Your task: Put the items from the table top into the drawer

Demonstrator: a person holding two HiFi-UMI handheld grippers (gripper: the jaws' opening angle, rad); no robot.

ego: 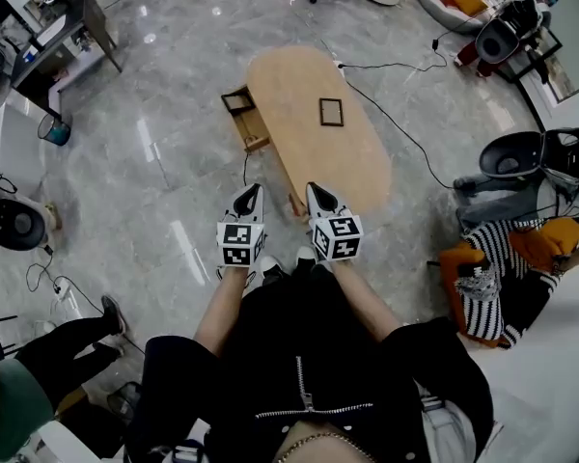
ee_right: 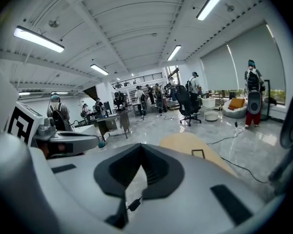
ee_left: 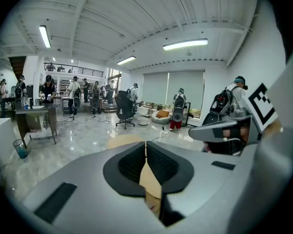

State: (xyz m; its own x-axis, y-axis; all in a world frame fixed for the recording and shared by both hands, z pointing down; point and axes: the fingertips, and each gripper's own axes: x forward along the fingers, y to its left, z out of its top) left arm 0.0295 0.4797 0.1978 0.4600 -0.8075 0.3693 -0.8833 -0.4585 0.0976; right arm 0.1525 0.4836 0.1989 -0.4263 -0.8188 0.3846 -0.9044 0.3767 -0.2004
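1. A wide, strip-lit workroom with a glossy grey stone floor (ego: 174, 162) spreads around one oval wooden table (ego: 299, 85), and other people work at desks further back.
2. The person stands at the table's near end with both tools raised side by side and tilted slightly downward.
3. The left tool (ego: 249, 196) is clenched on nothing. In its own view (ee_left: 146, 147) the ribbed pads meet at the tip, and only the pale table top (ee_left: 124, 140) shows through the slit below.
4. The right tool (ego: 317, 197) is likewise closed and empty, its pads touching at the tip in its own view (ee_right: 141, 152).
5. The one visible item, a flat dark-framed rectangle (ego: 331, 112), lies on the table top about halfway along and well apart from both tools.
6. It sits ahead of the tools and a little to the right, so the right tool looks the nearer. The right gripper view shows it just right of that tool's line (ee_right: 198, 153).
7. The item is close to square, with its edges roughly in line with the table's length.
8. The open drawer (ego: 241, 104) juts from the table's left side, level with the item and across the table top from it.
9. No pickup has begun. The next move likely calls for stepping closer and opening the right tool.
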